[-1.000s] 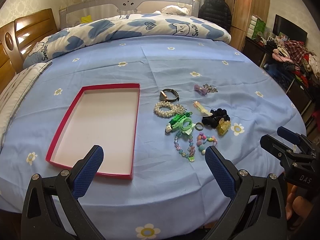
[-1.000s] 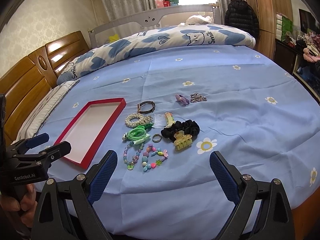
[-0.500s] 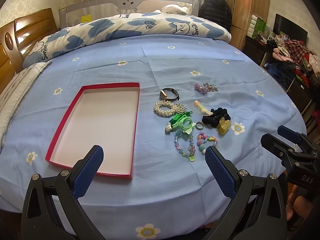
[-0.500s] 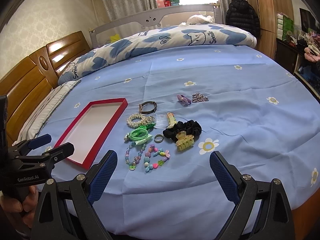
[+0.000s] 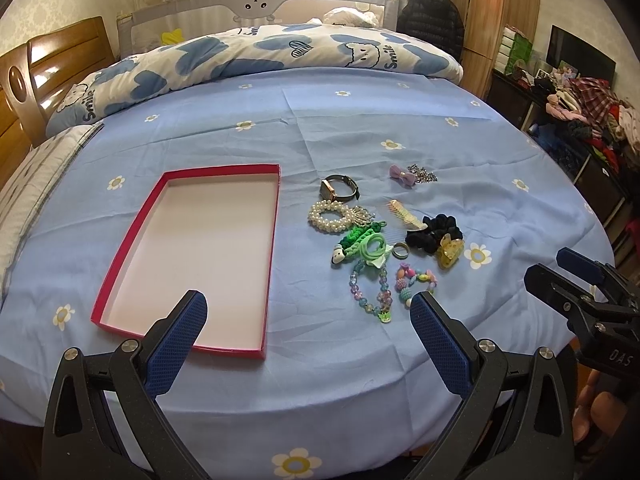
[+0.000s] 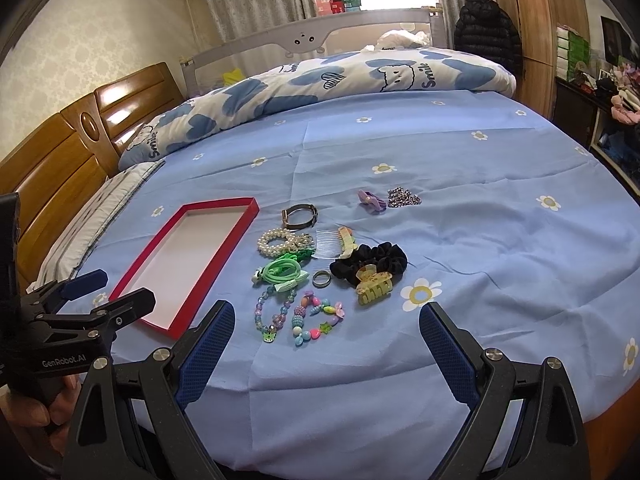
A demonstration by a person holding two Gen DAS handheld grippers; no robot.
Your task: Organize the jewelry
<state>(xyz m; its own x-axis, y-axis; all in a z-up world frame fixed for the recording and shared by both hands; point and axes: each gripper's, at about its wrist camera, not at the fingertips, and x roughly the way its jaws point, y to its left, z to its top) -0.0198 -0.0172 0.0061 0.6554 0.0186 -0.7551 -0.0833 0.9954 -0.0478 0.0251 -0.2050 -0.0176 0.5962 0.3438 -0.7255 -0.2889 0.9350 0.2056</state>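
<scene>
A red-rimmed tray [image 5: 276, 200] [image 6: 224, 254] with a white floor lies empty on the blue bedsheet. To its right sits a cluster of jewelry: a watch [image 5: 338, 189], a pearl bracelet [image 5: 326, 216] [image 6: 274, 242], green hair ties [image 5: 370, 246] [image 6: 280, 270], a ring [image 5: 400, 250] [image 6: 321, 279], bead bracelets [image 5: 414, 280] [image 6: 316, 318], a black scrunchie [image 5: 434, 232] [image 6: 372, 262], a yellow claw clip [image 5: 450, 252] [image 6: 374, 286], a comb [image 6: 338, 242], a purple bow [image 5: 402, 174] and a chain [image 6: 404, 199]. My left gripper [image 5: 308, 320] hovers open near the bed's front edge. My right gripper [image 6: 326, 330] is open too, just short of the bead bracelets.
A rolled quilt [image 5: 260, 56] lies across the far side of the bed, with a wooden headboard [image 6: 60, 160] at the left. A wardrobe [image 5: 496, 20] and a cluttered shelf [image 5: 580, 120] stand at the right. A hand [image 6: 32, 412] holds the left gripper's handle.
Both grippers have crept slightly forward toward the jewelry. Nothing on the bed has moved.
</scene>
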